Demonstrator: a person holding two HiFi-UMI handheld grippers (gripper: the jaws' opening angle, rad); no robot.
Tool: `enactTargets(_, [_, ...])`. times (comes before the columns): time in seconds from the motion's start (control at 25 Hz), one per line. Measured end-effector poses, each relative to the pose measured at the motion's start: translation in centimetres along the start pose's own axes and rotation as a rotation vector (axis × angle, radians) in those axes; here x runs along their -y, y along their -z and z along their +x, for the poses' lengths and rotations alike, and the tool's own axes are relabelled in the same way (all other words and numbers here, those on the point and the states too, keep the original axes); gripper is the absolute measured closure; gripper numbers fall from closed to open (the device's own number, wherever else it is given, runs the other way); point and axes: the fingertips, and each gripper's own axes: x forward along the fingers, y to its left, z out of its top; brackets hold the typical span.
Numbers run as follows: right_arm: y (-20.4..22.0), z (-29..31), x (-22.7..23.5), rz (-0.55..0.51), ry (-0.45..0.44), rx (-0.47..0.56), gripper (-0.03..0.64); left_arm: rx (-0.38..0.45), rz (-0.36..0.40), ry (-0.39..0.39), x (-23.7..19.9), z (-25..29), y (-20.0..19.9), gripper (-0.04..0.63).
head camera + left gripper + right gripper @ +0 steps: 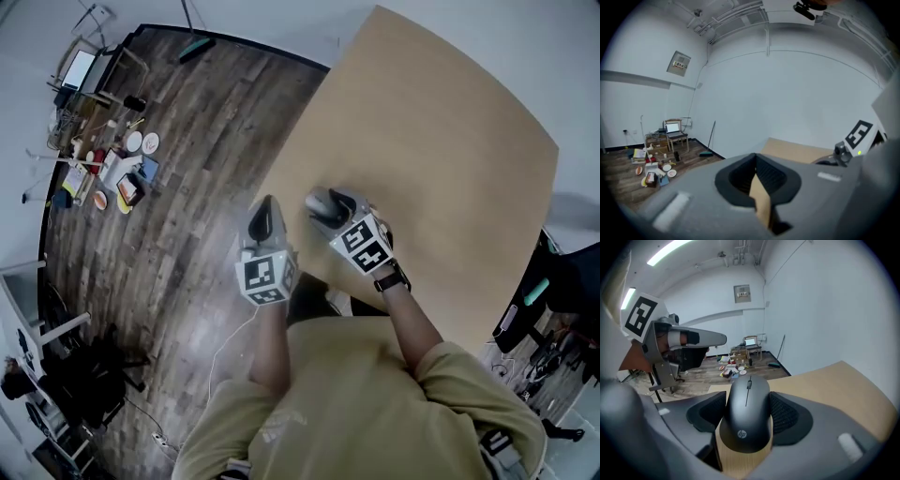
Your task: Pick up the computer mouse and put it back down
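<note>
A black computer mouse (745,413) sits between the two dark pads of my right gripper (747,401), and both pads press its sides. In the head view the mouse (317,199) and my right gripper (326,208) are at the near left corner of the light wooden table (441,141). I cannot tell whether the mouse rests on the tabletop or hangs just above it. My left gripper (265,208) is just left of the table's edge, over the floor, shut with nothing in it. Its pads meet in the left gripper view (757,176).
Dark wood flooring lies left of the table. A heap of plates and small items (117,173), a laptop on a chair (80,67) and a broom (197,47) are far off. Dark stands (84,375) and bags (562,281) flank the person.
</note>
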Motion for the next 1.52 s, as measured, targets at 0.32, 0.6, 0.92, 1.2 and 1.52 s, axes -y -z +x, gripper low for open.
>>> enactTargets(0.32, [4.5,9.0,-4.9,-0.111,-0.152,-0.232,0.318,-0.111,-0.115,-0.139,-7.0,-2.8,7.1,0.599])
enactTargets(0.6, [8.2,12.9,-5.3,-0.098,-0.109,-0.351,0.316,-0.141,-0.158,-0.19,-9.7,-4.6,10.3,0.598])
enactTargets(0.92, [9.0,13.5,-4.9,-0.035,-0.058,-0.353,0.31,-0.12,-0.159,-0.189,-10.8,-5.2,10.0,0.598])
enactTargets(1.2, [5.1,8.6,-3.3,0.065,0.031,-0.175,0.326,-0.062,-0.105,-0.101,-8.4,-3.3,6.4,0.598])
enactTargets(1.52, [1.1,-3.5,3.6,0.216,0.238,0.071,0.436,-0.002,-0.01,0.111,1.4,1.5,0.8,0.598])
